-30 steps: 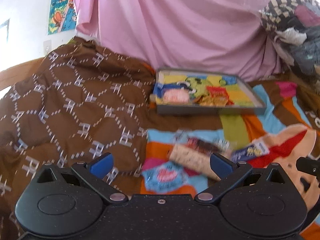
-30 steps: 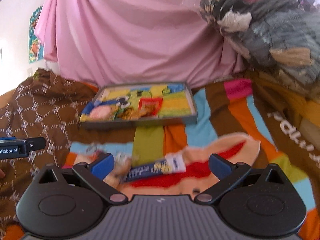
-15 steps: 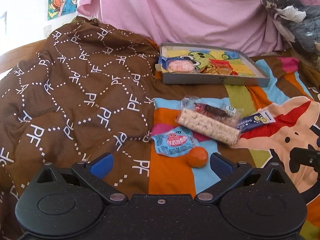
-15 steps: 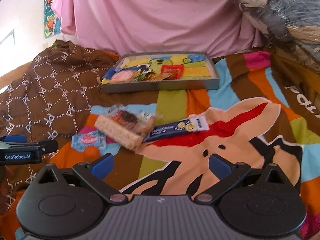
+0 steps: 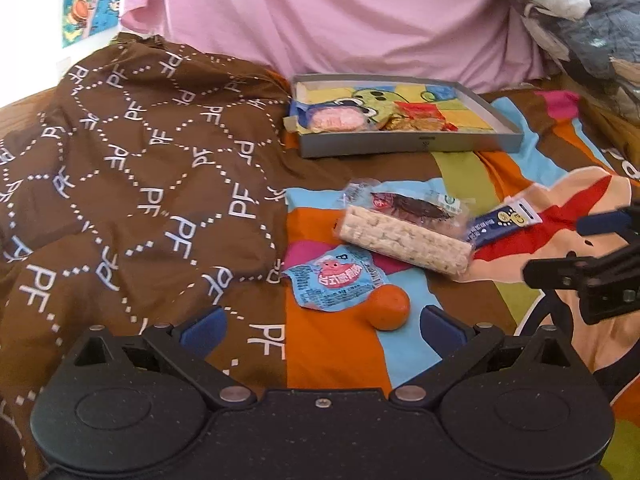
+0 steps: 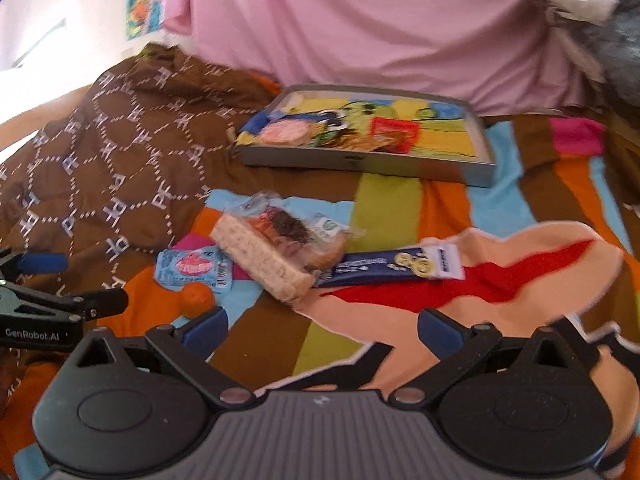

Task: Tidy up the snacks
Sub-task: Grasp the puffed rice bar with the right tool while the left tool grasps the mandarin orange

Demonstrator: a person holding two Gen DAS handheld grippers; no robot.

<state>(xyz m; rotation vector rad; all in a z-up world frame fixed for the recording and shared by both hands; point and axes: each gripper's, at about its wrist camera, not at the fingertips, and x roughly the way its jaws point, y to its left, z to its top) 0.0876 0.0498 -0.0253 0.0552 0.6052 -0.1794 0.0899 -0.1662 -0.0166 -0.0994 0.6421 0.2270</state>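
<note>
Left gripper [image 5: 322, 322]: jaws wide apart, nothing between them; it hangs low over the bed, just short of the orange [image 5: 389, 307].
Right gripper [image 6: 322, 326]: jaws spread, nothing held, above the cartoon-print part of the bedspread [image 6: 500, 280]; seen from the left wrist it sits at the right edge, near the blue bar [image 5: 502, 222].
Loose snacks: orange touching the light-blue packet [image 5: 334, 280]; behind them the long rice-cracker pack [image 5: 402, 238] with a clear-wrapped dark snack [image 5: 412, 206] against its far side; blue bar just beside the pack's right end.
Tray [image 5: 408, 146]: grey, shallow, farther back on the bed, well apart from the loose snacks; a pink round packet [image 5: 334, 120] and a red packet [image 5: 422, 114] lie in its left and middle; its right part shows bare printed floor.
Open room: striped bedspread between tray and snacks, and to the right of the blue bar.
Edges: brown patterned blanket [image 5: 132, 184] heaped along the left, its edge touching the light-blue packet; pink sheet [image 5: 340, 16] rising behind the tray; bundled clothes [image 5: 580, 12] at far right.
</note>
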